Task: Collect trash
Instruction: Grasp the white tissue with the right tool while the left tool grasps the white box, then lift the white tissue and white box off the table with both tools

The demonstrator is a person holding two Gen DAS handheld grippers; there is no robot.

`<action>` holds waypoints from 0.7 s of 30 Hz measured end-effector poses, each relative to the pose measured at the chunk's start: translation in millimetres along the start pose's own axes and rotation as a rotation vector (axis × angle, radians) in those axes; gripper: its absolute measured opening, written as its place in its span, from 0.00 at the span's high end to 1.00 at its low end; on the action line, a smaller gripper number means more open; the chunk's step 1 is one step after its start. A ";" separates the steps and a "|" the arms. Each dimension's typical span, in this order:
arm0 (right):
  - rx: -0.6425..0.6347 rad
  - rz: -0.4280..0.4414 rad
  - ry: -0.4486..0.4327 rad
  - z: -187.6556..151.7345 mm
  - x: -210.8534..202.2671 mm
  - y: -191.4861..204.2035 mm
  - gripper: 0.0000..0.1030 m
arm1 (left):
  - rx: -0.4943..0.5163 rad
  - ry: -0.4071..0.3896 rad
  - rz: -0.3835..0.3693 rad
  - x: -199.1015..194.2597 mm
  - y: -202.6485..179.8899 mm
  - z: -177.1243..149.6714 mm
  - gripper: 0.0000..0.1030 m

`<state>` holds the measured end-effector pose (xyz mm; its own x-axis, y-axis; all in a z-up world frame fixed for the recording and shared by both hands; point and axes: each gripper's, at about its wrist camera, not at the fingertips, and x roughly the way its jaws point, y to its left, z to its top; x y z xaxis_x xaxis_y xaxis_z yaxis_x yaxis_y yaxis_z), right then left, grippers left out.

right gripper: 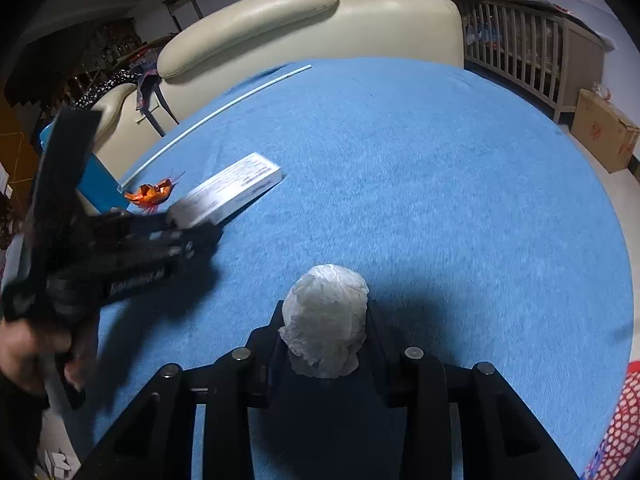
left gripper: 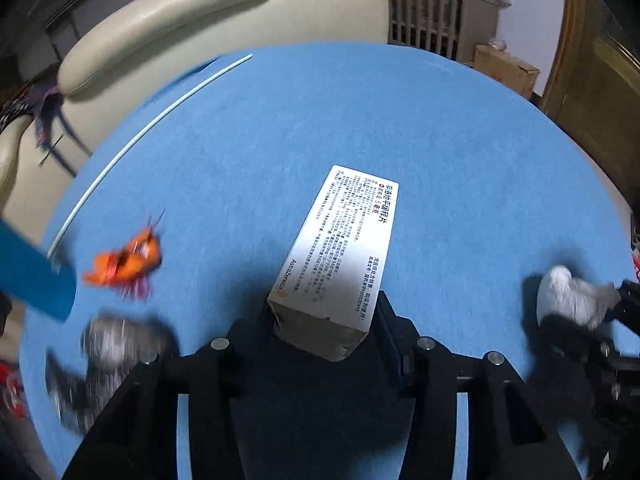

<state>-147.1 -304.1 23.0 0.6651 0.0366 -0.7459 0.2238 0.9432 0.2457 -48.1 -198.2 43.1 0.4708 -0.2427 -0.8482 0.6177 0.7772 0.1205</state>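
We are clamping the left gripper (left gripper: 326, 320) on the near end of the box (left gripper: 344, 248), which is lying on the blue table (left gripper: 440, 140); gripped so far back, it could swing or slip. The right gripper (right gripper: 326, 344) is pinching the tissue ball (right gripper: 326, 316). The box is showing "AstraZeneca".
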 end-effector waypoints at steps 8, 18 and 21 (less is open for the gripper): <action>-0.008 0.015 -0.002 -25.7 -22.7 19.2 0.63 | -0.171 -0.033 0.066 -52.8 -3.6 -68.8 0.51; -0.086 0.014 -0.043 -59.2 -60.8 61.4 0.63 | -0.281 -0.079 0.101 -100.7 -8.1 -150.1 0.51; -0.100 0.015 -0.059 -65.5 -71.7 70.1 0.63 | -0.300 -0.090 0.103 -112.1 -7.6 -165.3 0.51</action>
<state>-225.8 -219.0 53.1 0.7089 0.0341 -0.7045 0.1432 0.9711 0.1911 -209.7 -81.0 52.0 0.5832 -0.1934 -0.7889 0.3569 0.9335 0.0351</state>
